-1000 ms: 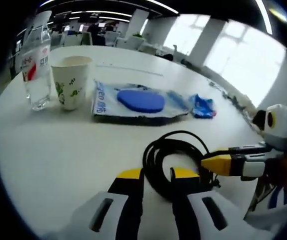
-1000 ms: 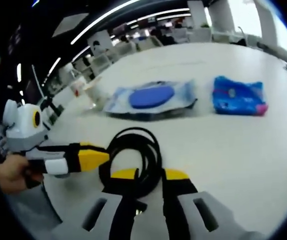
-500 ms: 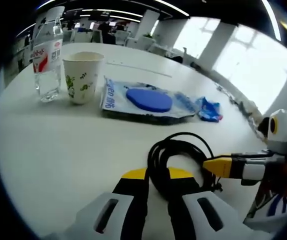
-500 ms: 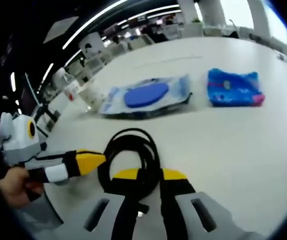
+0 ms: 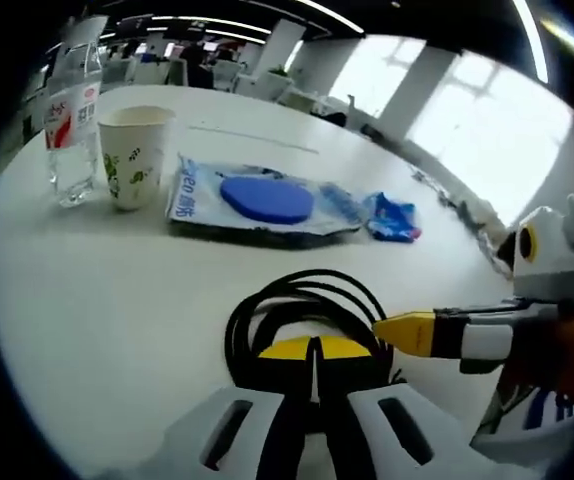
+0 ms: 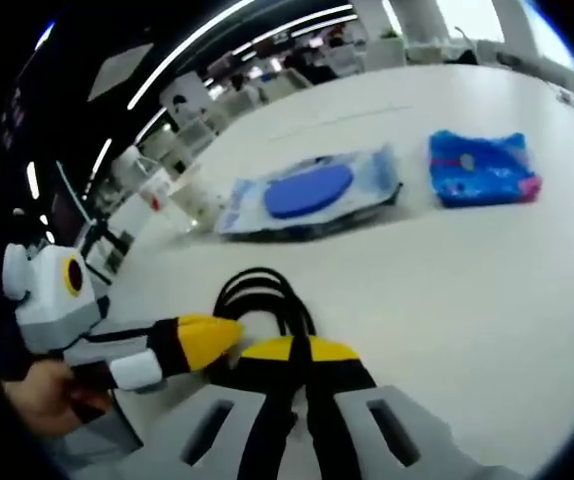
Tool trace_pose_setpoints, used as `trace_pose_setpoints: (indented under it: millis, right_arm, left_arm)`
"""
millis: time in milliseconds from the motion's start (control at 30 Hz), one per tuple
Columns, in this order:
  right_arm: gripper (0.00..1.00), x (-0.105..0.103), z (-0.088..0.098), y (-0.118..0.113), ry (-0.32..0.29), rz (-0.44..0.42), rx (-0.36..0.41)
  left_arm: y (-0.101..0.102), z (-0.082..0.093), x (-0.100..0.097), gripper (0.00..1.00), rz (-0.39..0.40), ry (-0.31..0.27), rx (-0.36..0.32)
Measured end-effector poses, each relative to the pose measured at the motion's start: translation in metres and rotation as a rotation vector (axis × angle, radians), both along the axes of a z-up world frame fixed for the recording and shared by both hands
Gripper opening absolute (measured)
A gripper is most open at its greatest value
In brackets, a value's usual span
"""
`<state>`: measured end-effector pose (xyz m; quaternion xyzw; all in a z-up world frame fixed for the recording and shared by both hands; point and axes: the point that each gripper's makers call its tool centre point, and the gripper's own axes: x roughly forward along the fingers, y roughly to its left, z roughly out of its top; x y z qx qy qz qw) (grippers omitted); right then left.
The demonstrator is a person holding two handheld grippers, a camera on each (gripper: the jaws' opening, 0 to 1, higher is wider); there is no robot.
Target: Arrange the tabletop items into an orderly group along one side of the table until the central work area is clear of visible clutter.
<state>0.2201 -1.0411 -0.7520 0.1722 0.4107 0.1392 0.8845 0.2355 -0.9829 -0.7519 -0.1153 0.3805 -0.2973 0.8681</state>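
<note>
A coiled black cable point(image 5: 297, 305) lies on the white table point(image 5: 117, 300) just ahead of me. My left gripper point(image 5: 313, 348) is shut on the coil's near strands, its yellow tips pressed together. The right gripper's yellow tip point(image 5: 407, 333) comes in from the right and meets the coil's right side. In the right gripper view, my right gripper point(image 6: 299, 348) is likewise shut on the cable point(image 6: 262, 295), and the left gripper point(image 6: 207, 335), held by a hand, touches the coil from the left.
Along the far side stand a water bottle point(image 5: 67, 120), a paper cup point(image 5: 132, 150), a flat wipes pack with a blue lid point(image 5: 267, 200) and a small blue packet point(image 5: 392, 218). The pack point(image 6: 312, 192) and packet point(image 6: 482, 168) lie beyond the cable.
Both grippers' jaws have gone from open around the cable to shut on it, and the coil is pinched narrower between them.
</note>
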Motion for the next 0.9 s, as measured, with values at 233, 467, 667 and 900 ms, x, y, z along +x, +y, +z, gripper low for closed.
trace_pose_setpoints:
  millis: [233,467,667,900]
  right_arm:
    - [0.0,0.0,0.002,0.0,-0.006,0.0,-0.003]
    - [0.0,0.001,0.005,0.0,-0.015,0.002,-0.003]
    - [0.0,0.001,0.006,0.0,-0.02,0.008,-0.007]
    - [0.0,0.0,0.008,0.0,-0.034,0.032,-0.029]
  left_arm:
    - [0.008,0.015,0.009,0.0,-0.048,-0.115,0.069]
    - [0.011,0.025,0.016,0.06,-0.088,-0.228,0.146]
    - [0.021,0.023,0.027,0.2,-0.088,-0.282,0.224]
    - [0.027,0.01,0.031,0.22,-0.1,-0.238,0.222]
